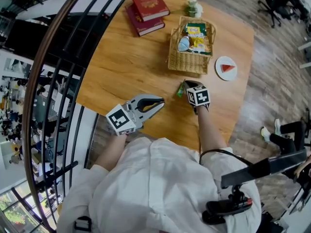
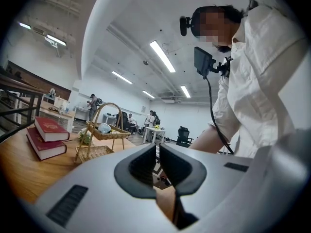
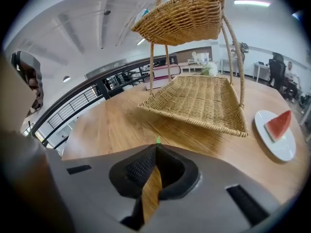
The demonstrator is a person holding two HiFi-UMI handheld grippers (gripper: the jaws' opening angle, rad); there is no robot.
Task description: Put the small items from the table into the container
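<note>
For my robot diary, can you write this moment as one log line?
left tongs shut, empty | right tongs shut on green item | basket ahead of right tongs

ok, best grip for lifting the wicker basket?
The handle, at the top of its arch, from straight above, jaws across it. It is a thin hoop standing clear over the loaded upper tray, centred, so the basket should hang level.

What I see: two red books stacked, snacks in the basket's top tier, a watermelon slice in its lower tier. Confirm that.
Not quite. The watermelon slice lies on a white plate on the table beside the basket, not in its lower tier, as the right gripper view shows. The two stacked red books and the top-tier snacks are right.
</note>
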